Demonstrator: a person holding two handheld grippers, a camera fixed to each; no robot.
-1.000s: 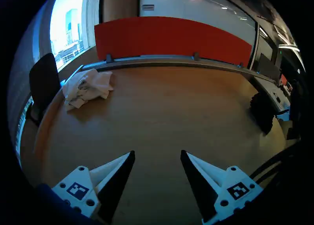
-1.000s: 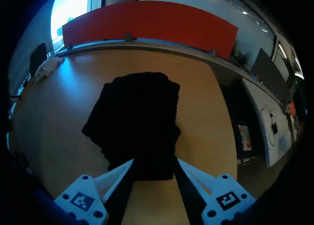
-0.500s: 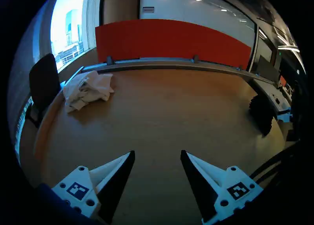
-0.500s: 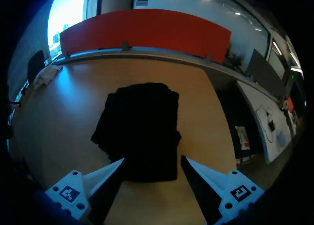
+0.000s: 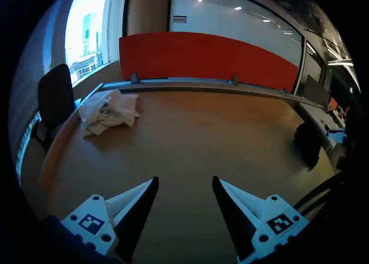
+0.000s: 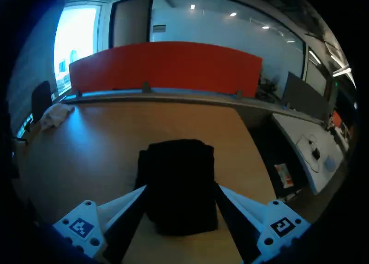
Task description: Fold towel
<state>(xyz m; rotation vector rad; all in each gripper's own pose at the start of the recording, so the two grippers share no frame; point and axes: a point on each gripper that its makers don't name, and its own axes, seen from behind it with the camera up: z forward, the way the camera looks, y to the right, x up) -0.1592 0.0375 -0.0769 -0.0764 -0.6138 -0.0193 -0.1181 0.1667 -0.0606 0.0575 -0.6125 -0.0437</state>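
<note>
A black towel (image 6: 181,165), folded into a thick rectangle, lies on the wooden table (image 6: 101,144) in the right gripper view. My right gripper (image 6: 180,186) is open, its fingers on either side of the towel's near half without pressing on it. In the left gripper view the same black towel (image 5: 306,142) shows as a dark lump at the table's right edge. A crumpled white towel (image 5: 107,111) lies at the far left corner of the table, seen small as the white towel (image 6: 54,115) in the right gripper view. My left gripper (image 5: 184,178) hovers open above bare wood.
A red partition (image 5: 207,54) runs along the table's far edge. A dark office chair (image 5: 55,96) stands beyond the left corner by the window. To the right of the table, across a gap, is a white desk (image 6: 304,149) with small items.
My right gripper's fingers have spread apart and let go of the black towel, and it has pulled back and tilted up. The left gripper has tilted up slightly.
</note>
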